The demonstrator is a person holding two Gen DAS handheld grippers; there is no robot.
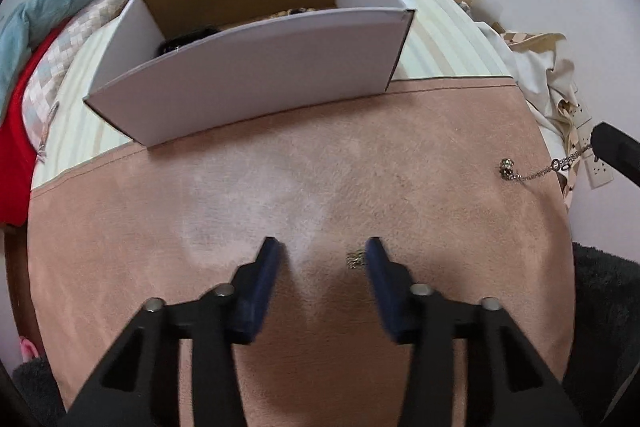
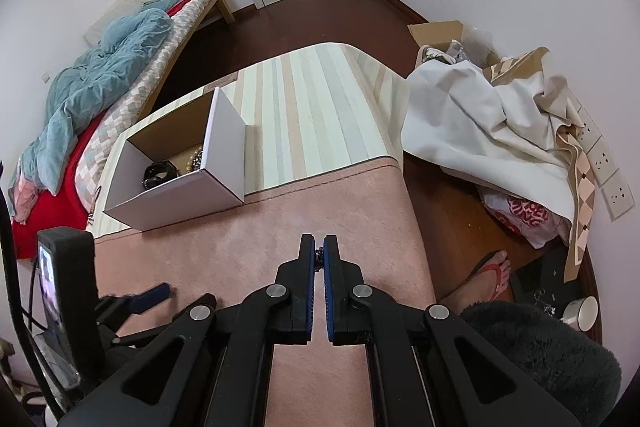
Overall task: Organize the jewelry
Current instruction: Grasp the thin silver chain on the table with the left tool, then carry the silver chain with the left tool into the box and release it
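Observation:
My left gripper (image 1: 322, 247) is open low over the pink cloth (image 1: 240, 195), with a small gold piece of jewelry (image 1: 355, 259) lying between its fingers, close to the right one. My right gripper (image 2: 319, 247) is shut on a silver chain bracelet (image 2: 319, 259). In the left wrist view the bracelet (image 1: 532, 173) hangs from the right gripper (image 1: 600, 143) at the right edge, its beaded end (image 1: 507, 169) touching the cloth. A white cardboard box (image 1: 248, 75) stands beyond the cloth on the striped table and holds dark and beaded jewelry (image 2: 160, 173).
The striped table (image 2: 312, 107) ends at the right, with wooden floor below. A heap of white cloth and cartons (image 2: 480, 115) lies on the floor to the right. A bed with blue and red bedding (image 2: 100, 87) is at the left. A sandalled foot (image 2: 490, 275) is near the table.

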